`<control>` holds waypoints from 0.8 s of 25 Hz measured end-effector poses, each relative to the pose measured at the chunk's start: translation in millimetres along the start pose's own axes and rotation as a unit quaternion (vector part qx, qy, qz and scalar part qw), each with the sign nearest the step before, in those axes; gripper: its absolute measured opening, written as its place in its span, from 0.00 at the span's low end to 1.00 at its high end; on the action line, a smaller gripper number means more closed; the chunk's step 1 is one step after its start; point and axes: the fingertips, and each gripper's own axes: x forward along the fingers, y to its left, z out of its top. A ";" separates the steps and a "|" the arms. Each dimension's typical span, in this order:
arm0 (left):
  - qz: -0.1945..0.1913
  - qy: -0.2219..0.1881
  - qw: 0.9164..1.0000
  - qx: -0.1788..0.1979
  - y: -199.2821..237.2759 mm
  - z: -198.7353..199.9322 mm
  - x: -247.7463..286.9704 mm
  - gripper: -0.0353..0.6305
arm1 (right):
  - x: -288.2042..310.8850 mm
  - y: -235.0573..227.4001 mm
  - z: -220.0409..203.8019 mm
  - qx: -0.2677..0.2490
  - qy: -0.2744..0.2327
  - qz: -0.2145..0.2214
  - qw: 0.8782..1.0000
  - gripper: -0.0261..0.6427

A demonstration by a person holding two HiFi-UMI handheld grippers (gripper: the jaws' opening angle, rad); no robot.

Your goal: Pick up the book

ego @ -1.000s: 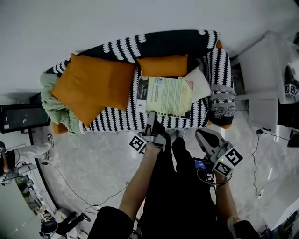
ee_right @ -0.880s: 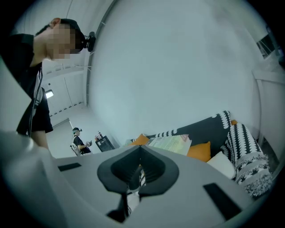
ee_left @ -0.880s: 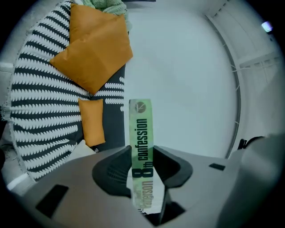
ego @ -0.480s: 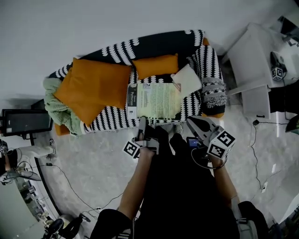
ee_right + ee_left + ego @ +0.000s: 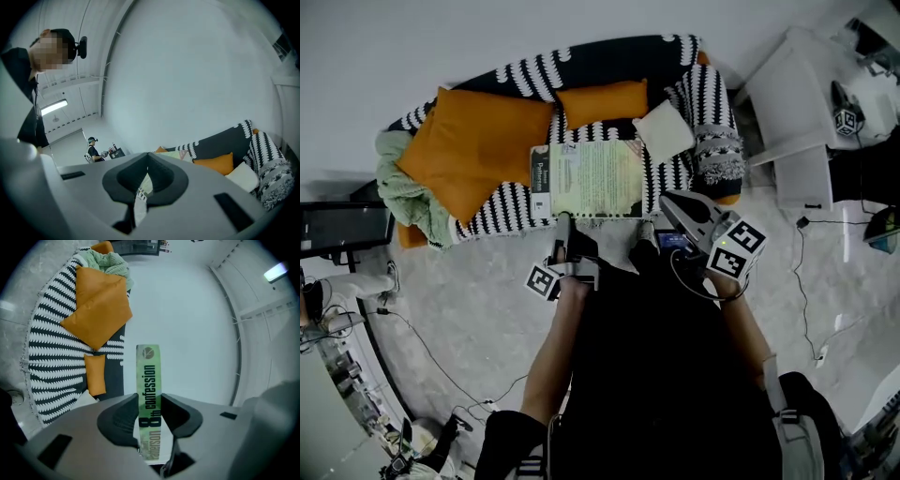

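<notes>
The book (image 5: 586, 178), pale green with a dark spine, is held flat over the black-and-white striped sofa (image 5: 487, 220). My left gripper (image 5: 565, 223) is shut on its near edge. In the left gripper view the spine (image 5: 149, 376) reads "8th confession" and runs up between the two dark pads of that gripper (image 5: 149, 403), which press on both sides. My right gripper (image 5: 672, 202) hovers to the right of the book's near corner, apart from it. Its jaws (image 5: 147, 157) meet at the tips with nothing in them; the book's cover (image 5: 180, 152) shows just beyond.
Two orange cushions (image 5: 473, 155) (image 5: 602, 101), a white cushion (image 5: 664, 131) and a green blanket (image 5: 401, 192) lie on the sofa. A white table (image 5: 797, 103) stands at the right, a monitor (image 5: 342, 234) at the left. Cables (image 5: 441, 342) cross the floor. A distant person (image 5: 93, 147) stands by a desk.
The left gripper has carried the book leftward and away from the white cushion. The right gripper has risen and come closer to the sofa's edge.
</notes>
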 end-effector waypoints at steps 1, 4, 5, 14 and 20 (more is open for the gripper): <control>-0.003 0.002 1.000 0.000 -2.5 2.8 -3.5 0.29 | -1.0 3.0 0.0 -0.001 -0.003 -0.003 1.000 0.06; -0.013 -0.002 1.000 -0.005 -9.5 13.6 -16.4 0.29 | -3.0 12.0 -6.2 0.004 -0.009 -0.017 1.000 0.06; -0.014 -0.004 1.000 -0.007 -11.7 17.8 -21.9 0.29 | -2.6 16.0 -10.0 0.005 -0.008 -0.021 1.000 0.06; -0.003 0.005 1.000 -0.019 -25.3 45.6 -92.8 0.29 | 11.7 80.3 -51.4 0.002 0.005 -0.037 0.999 0.06; 0.000 0.019 0.999 -0.040 -28.8 65.3 -156.2 0.29 | 21.3 144.1 -89.5 -0.012 0.014 -0.040 0.999 0.06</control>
